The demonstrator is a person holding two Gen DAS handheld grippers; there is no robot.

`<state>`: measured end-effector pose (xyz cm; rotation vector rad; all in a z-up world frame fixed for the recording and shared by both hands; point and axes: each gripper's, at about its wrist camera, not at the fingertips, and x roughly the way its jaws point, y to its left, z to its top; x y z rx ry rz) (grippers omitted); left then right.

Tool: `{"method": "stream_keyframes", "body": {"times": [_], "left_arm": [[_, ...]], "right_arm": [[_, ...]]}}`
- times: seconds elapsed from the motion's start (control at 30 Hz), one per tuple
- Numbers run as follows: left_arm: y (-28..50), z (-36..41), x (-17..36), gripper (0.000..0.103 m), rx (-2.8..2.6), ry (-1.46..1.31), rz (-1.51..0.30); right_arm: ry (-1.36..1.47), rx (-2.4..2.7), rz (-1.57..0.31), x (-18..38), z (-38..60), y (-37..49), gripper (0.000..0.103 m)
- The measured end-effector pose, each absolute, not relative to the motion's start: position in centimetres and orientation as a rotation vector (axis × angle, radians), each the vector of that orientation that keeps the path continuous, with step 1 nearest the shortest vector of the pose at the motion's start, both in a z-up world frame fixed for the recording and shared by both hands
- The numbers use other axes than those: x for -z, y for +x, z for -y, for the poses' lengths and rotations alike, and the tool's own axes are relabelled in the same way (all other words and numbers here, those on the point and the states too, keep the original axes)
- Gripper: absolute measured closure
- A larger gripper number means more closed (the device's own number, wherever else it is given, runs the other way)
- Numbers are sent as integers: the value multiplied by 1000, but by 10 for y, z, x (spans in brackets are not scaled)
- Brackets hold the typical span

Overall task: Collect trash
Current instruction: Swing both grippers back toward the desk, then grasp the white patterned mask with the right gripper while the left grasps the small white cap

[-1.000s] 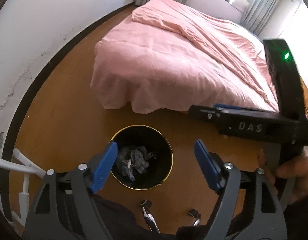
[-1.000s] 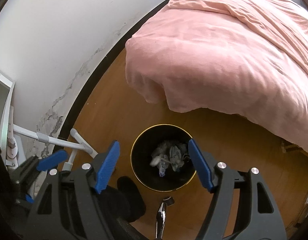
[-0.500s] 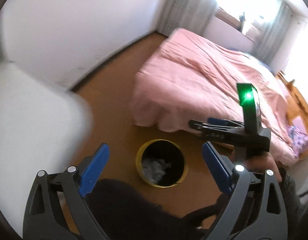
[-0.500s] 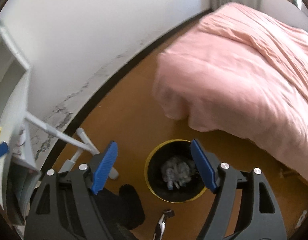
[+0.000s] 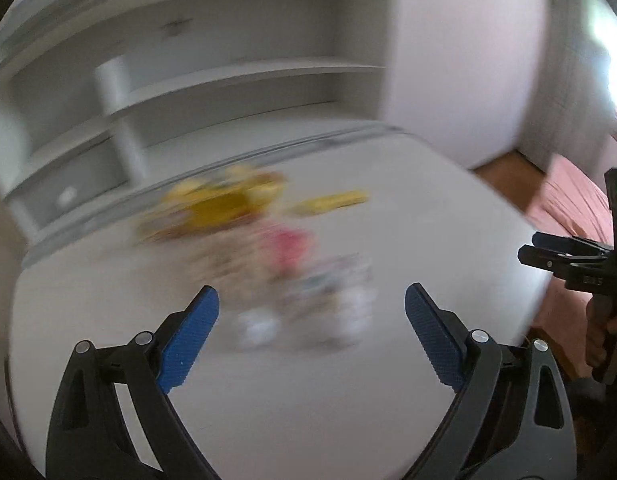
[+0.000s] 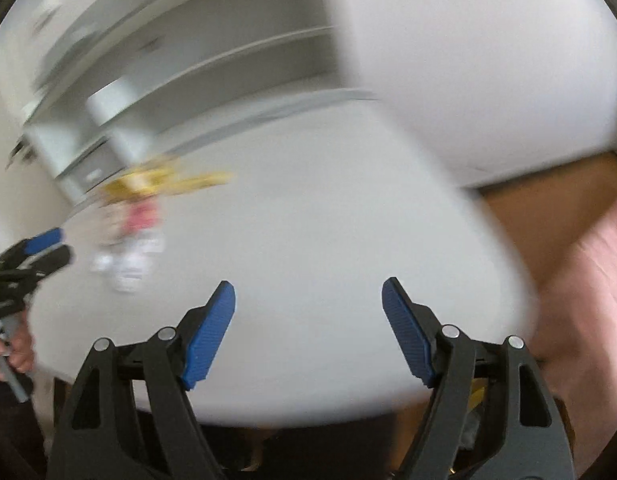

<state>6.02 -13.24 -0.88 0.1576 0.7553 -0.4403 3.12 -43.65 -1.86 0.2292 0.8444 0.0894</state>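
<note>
White desk (image 5: 308, 420) w/ a white shelf unit (image 5: 212, 80) at its back edge, white wall (image 5: 468, 60) to the right, brown floor (image 6: 548, 208) and a pink bed cover (image 6: 580, 300) past the desk's right edge. Both views are badly motion-blurred, so details are rough.

Trash (image 5: 268, 256): a loose heap on the desk, toward the back and near the shelf unit. Yellow wrapper-like pieces at the far side, a thin yellow strip off to the right of them, a pink/red blob in the middle, pale speckled stuff around it, and approx. two white crumpled lumps at the near edge. Exact items can't be made out. In the right wrist view the same heap sits far left on the desk, well apart from that tool.

Left gripper (image 5: 311, 322): blue pads spread wide after just opening further, nothing between them, nothing held. It hangs above the desk w/ the heap's white lumps just beyond the tips.

Right gripper (image 6: 308, 316): pads apart, moderately wide, empty, over bare desk near the front edge. A hand (image 6: 16, 352) grips the left tool's handle at the left border of that view.
</note>
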Motion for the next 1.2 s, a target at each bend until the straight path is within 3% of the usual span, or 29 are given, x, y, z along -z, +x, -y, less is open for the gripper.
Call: {"method": "stream_keyframes", "body": {"times": [0.2,0.57,0.6,0.67,0.73,1.13,1.2], "left_arm": [[56,49,27,12,304,81,-809],[61,38,41,12,316,84,-834],[63,41,42,12,325,86,-835],[69,49,45,12,354,92,-838],[75,60,48,12,370,103,-846],[106,104,66,13,395,158,-886],[107,106,68,23,397,159,-895]], "right_arm": [[135,-314,-915,26,325,101,30],[6,-311,-964,49,263,129,30],[-9,-308,-962,50,262,129,31],[-45,-295,-946,50,263,126,54],[-12,-313,-954,49,269,124,65],[94,-225,-911,29,338,99,66],[102,-214,-910,28,345,96,66]]}}
